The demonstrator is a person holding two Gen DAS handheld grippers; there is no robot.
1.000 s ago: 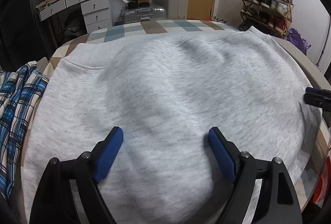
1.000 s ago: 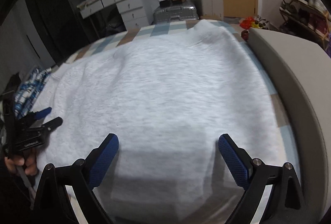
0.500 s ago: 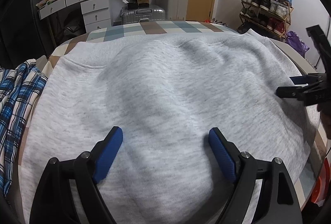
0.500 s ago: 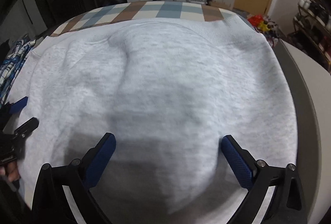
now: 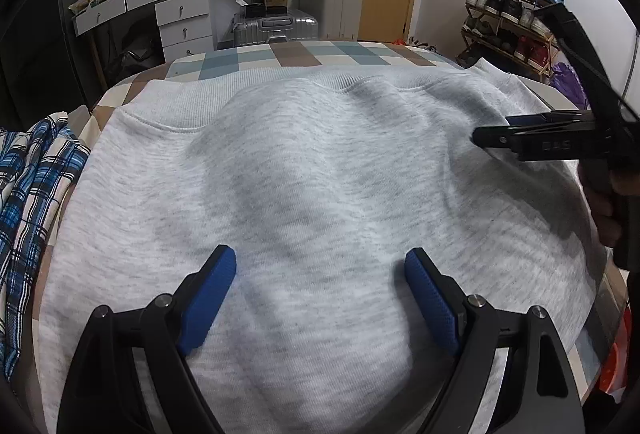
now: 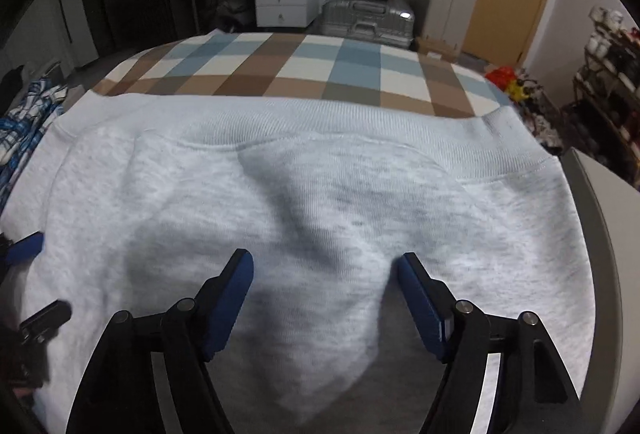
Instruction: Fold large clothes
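A large light grey sweatshirt point(image 5: 312, 173) lies spread over the checked bed, its ribbed hem point(image 6: 320, 121) toward the far side. My left gripper point(image 5: 320, 274) hovers open above the near middle of the cloth, nothing between its blue pads. My right gripper point(image 6: 324, 270) is over a raised fold of the sweatshirt point(image 6: 304, 218); its jaws are closing and the pads stand apart from the cloth. In the left wrist view the right gripper point(image 5: 496, 133) comes in from the right over the sweatshirt. The left gripper point(image 6: 36, 274) shows at the left edge of the right wrist view.
A blue plaid shirt point(image 5: 28, 193) lies at the left of the bed. The checked bedsheet point(image 6: 304, 69) shows beyond the sweatshirt. A grey padded edge point(image 6: 608, 234) borders the right side. Drawers point(image 5: 180, 17), suitcases point(image 5: 276, 25) and a shoe rack point(image 5: 512, 21) stand behind.
My right gripper has moved left and inward over the sweatshirt, toward the hem side, and its jaws have narrowed. The left gripper has stayed put.
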